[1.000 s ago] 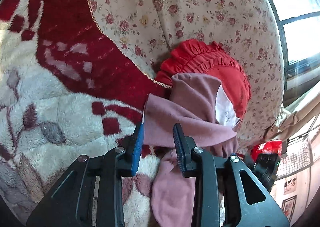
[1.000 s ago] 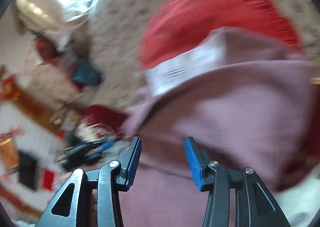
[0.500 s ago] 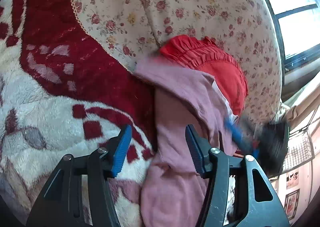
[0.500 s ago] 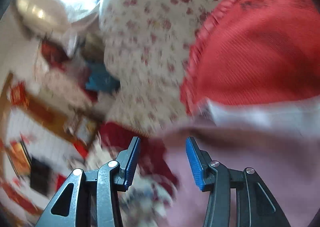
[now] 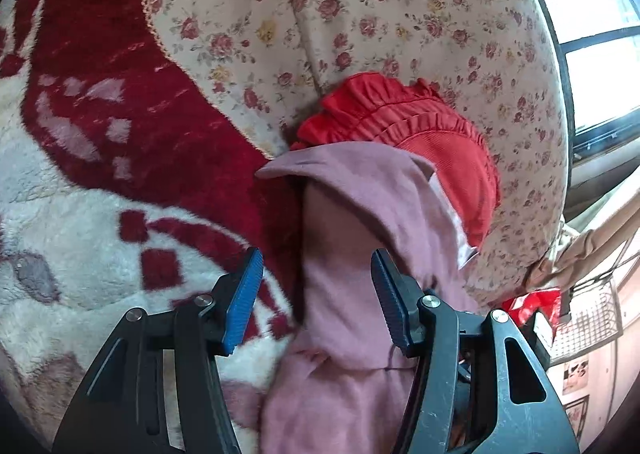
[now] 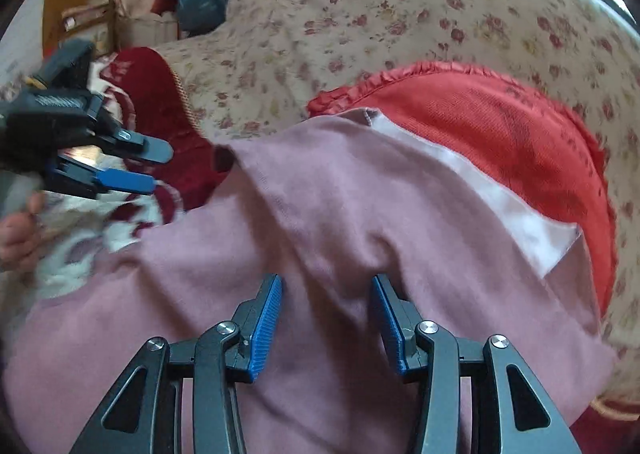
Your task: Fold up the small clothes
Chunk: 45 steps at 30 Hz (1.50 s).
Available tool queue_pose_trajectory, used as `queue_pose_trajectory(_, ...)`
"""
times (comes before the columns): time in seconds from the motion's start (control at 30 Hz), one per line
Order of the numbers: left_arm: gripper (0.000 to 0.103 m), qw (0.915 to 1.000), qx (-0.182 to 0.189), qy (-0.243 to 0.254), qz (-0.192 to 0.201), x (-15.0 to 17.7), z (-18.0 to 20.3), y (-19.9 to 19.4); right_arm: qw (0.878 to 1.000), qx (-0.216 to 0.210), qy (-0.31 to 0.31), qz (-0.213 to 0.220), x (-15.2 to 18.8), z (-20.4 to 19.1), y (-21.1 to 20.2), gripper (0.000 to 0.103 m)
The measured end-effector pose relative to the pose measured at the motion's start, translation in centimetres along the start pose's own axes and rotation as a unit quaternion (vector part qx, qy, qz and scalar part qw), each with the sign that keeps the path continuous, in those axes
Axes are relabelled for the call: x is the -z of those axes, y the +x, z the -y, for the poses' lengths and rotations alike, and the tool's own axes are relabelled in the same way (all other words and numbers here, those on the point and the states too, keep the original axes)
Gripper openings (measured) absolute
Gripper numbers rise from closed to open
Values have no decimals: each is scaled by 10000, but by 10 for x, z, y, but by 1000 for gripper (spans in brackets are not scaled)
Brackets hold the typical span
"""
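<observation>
a: where does the pink garment (image 6: 320,222) lie?

b: on the bed, across the red-and-white fleece blanket (image 5: 80,214) and partly over a red ruffled cloth (image 6: 500,134). its upper part is folded over, and a white label panel (image 6: 492,206) shows along the edge next to the red cloth. behind both sits a floral cushion (image 5: 380,14).

a: state of the left hand-held gripper (image 5: 316,294)?

b: jaws apart, a moderate gap, after opening within the last second. in the left wrist view the pink fabric runs between and below the blue pads (image 5: 242,294), yet neither pad presses on it. in the right wrist view the same tool (image 6: 136,166) appears at the left edge, over the blanket, beside the garment's left border, with fingers of a person's hand (image 6: 18,230) below it.

a: and the right hand-held gripper (image 6: 326,310)?

b: jaws have just been closing, now at a narrower gap. a raised ridge of pink fabric stands between the pads (image 6: 264,326); it does not fill the gap, and firm contact is not evident.

a: background?

b: a window (image 5: 600,54) at the right of the left wrist view, and a wire basket (image 5: 592,314) below it.
</observation>
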<state>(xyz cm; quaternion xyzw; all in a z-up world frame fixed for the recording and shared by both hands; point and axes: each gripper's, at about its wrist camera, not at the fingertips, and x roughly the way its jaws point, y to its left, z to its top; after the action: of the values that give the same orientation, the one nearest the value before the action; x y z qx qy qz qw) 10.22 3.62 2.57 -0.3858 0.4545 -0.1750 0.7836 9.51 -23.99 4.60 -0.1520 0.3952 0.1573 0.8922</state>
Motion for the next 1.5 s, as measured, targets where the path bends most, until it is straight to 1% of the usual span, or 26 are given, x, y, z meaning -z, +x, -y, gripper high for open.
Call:
queue_pose_trajectory(0.07, 55, 10000, 12, 6, 23, -1, 5, -2, 9993, -200, 308, 68, -3, 9, -3, 8)
queue_pose_trajectory(0.1, 55, 10000, 36, 43, 38, 0, 7, -4, 9977, -413, 516, 146, -3, 17, -12, 2)
queue_pose_trajectory(0.13, 55, 9999, 42, 107, 73, 0, 10, -8, 9942, -719, 753, 285, -1, 26, -29, 2)
queue_pose_trajectory(0.17, 55, 9998, 19, 173, 127, 1, 12, -12, 9920, -865, 833, 376, -1, 27, -41, 2)
queue_pose_trajectory(0.23, 55, 9993, -27, 279, 235, 2, 14, -21, 9911, -973, 768, 480, 2, 24, -67, 0)
queue_pose_trajectory(0.33, 60, 9987, -68, 315, 383, 5, 15, -28, 9917, -1039, 719, 217, 26, 26, -84, 0)
queue_pose_trajectory(0.43, 60, 9992, -96, 177, 356, 8, 13, -24, 9931, -690, 947, -110, 44, 23, -60, 0)
queue_pose_trajectory(0.5, 60, 9996, -57, 113, 269, 11, 13, -21, 9904, -776, 1127, -188, 50, 22, -52, 1)
queue_pose_trajectory(0.57, 60, 9993, -153, 186, 271, 12, 13, -20, 9952, -481, 854, -50, 46, 12, -54, 18)
queue_pose_trajectory(0.6, 60, 9992, -192, 192, 282, 11, 13, -20, 9974, -315, 641, 38, 42, 6, -54, 34)
queue_pose_trajectory(0.63, 60, 9993, -183, 158, 287, 11, 12, -19, 9981, -285, 530, 103, 39, 3, -51, 35)
queue_pose_trajectory(0.67, 60, 9994, -158, 90, 298, 10, 10, -19, 9986, -317, 415, 112, 35, -1, -45, 35)
queue_pose_trajectory(0.8, 62, 9994, -213, 21, 279, 10, 7, -18, 9999, 99, 15, -94, 20, -6, -6, 33)
queue_pose_trajectory(0.83, 62, 9994, -221, 27, 257, 10, 7, -19, 9997, 190, -53, -122, 18, -5, 0, 18)
queue_pose_trajectory(0.87, 62, 9994, -226, 37, 244, 10, 6, -20, 9997, 228, 6, -50, 17, -1, -1, 9)
queue_pose_trajectory(0.9, 62, 9994, -231, 48, 248, 10, 6, -21, 9998, 61, 208, 40, 14, 3, -5, 3)
queue_pose_trajectory(0.97, 62, 9992, -253, 78, 305, 10, 6, -27, 9953, -400, 767, 431, 11, 22, -38, 3)
queue_pose_trajectory(1.07, 62, 9985, -273, 138, 449, 10, 8, -36, 9937, -396, 712, 765, 19, 33, -85, 3)
queue_pose_trajectory(1.1, 63, 9983, -288, 149, 491, 11, 9, -38, 9944, -370, 665, 735, 26, 34, -94, 3)
queue_pose_trajectory(1.17, 65, 9981, -265, 154, 540, 13, 12, -36, 9966, -429, 597, 368, 41, 33, -87, 3)
queue_pose_trajectory(1.23, 65, 9985, -274, 148, 445, 17, 16, -29, 9972, -482, 547, -143, 59, 29, -60, 3)
queue_pose_trajectory(1.3, 65, 9990, -211, 272, 269, 23, 25, -23, 9929, -611, 589, -834, 74, 26, -42, 3)
queue_pose_trajectory(1.33, 65, 9987, -233, 397, 241, 24, 29, -21, 9899, -736, 715, -980, 83, 32, -46, 3)
queue_pose_trajectory(1.43, 65, 9938, -603, 894, 264, 28, 43, -12, 9866, -506, 1481, -461, 102, 69, -84, 5)
queue_pose_trajectory(1.47, 65, 9927, -685, 956, 255, 29, 45, -8, 9792, -274, 1990, -289, 109, 93, -97, 8)
queue_pose_trajectory(1.5, 65, 9931, -691, 919, 219, 29, 44, -3, 9721, -71, 2334, -230, 115, 108, -102, 21)
